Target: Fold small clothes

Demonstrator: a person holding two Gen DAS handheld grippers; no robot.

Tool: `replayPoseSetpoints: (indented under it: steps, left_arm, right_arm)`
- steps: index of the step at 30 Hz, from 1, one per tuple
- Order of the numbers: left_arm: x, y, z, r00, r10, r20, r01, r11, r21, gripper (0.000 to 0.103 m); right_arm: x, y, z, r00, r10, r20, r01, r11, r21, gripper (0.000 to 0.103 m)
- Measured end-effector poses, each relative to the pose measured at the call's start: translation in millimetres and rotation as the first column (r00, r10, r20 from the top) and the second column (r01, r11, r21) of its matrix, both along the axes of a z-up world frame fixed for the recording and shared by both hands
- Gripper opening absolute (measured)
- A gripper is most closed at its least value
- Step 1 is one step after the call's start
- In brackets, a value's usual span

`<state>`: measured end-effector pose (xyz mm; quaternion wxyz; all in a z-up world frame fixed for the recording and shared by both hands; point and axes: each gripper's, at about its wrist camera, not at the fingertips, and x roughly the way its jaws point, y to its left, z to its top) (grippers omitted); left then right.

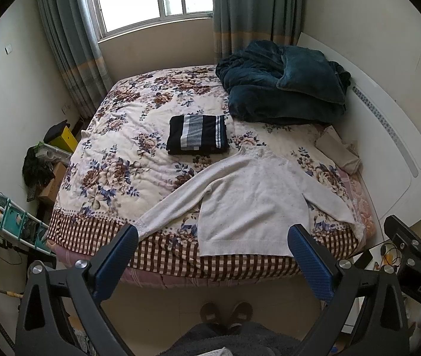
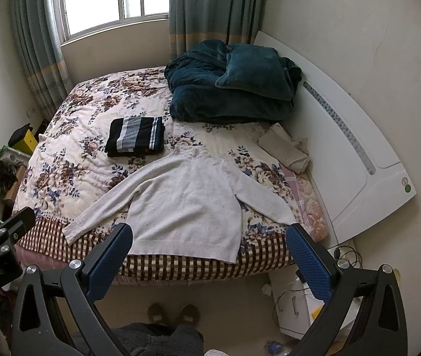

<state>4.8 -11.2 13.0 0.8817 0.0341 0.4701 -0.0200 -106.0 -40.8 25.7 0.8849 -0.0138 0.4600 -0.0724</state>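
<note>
A cream long-sleeved sweater (image 1: 249, 204) (image 2: 186, 201) lies flat on the floral bedspread (image 1: 121, 148) (image 2: 71, 154), sleeves spread, hem at the bed's near edge. Behind it sits a folded dark striped garment (image 1: 197, 134) (image 2: 134, 136). My left gripper (image 1: 213, 234) is open, held back from the bed over the floor, its blue pads either side of the hem. My right gripper (image 2: 209, 234) is open too, likewise short of the hem with nothing between its fingers. The right gripper's body (image 1: 412, 252) shows at the left wrist view's right edge.
A heaped teal blanket (image 1: 284, 86) (image 2: 234, 83) fills the bed's far right corner by a white headboard (image 1: 388, 136) (image 2: 353, 136). A beige folded cloth (image 1: 338, 151) (image 2: 284, 148) lies by the headboard. Clutter and boxes (image 1: 44, 160) crowd the left floor. The person's slippers (image 1: 225, 314) stand below.
</note>
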Motion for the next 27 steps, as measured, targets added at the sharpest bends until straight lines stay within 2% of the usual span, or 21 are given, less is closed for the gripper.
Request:
replayPoseSetpoints:
  steps: [18, 20, 27]
  left_arm:
    - [4, -4, 5, 1.000, -0.001, 0.003, 0.001, 1.000, -0.007, 0.103]
    - [2, -4, 4, 1.000, -0.001, 0.003, 0.001, 1.000, -0.006, 0.103]
    - [7, -6, 8, 1.000, 0.002, 0.006, -0.002, 1.000, -0.007, 0.103]
  right_arm:
    - [1, -3, 2, 1.000, 0.002, 0.006, -0.002, 1.000, 0.002, 0.103]
    - [6, -11, 21, 1.000, 0.000, 0.004, 0.000, 1.000, 0.003, 0.103]
    - [7, -8, 23, 1.000, 0.001, 0.008, -0.001, 1.000, 0.002, 0.103]
